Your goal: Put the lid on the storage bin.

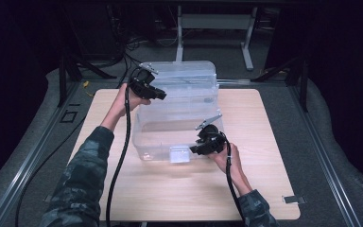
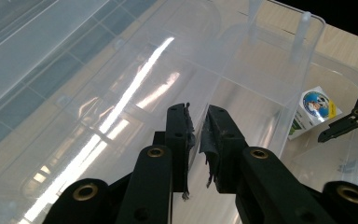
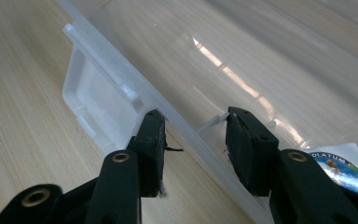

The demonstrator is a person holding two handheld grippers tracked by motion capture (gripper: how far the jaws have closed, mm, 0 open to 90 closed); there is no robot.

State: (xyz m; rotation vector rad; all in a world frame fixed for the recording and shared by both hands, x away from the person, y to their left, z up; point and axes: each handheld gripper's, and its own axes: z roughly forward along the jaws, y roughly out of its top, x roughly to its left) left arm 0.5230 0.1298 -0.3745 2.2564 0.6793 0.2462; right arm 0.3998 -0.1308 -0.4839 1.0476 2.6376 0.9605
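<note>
While the clear plastic storage bin [image 1: 179,113] is sitting on the wooden table [image 1: 274,156] in the high view, the left gripper [image 1: 162,94] is reaching over its left rim. In the left gripper view, the left gripper is clenching the bin's thin wall. In the right gripper view, the right gripper [image 3: 193,135] is straddling the bin's rim beside the white latch [image 3: 98,102], its jaws released.

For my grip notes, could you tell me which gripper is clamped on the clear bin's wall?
The left gripper, at the clear bin's far corner, pinches the wall; the right gripper straddles the near rim, jaws apart.
</note>
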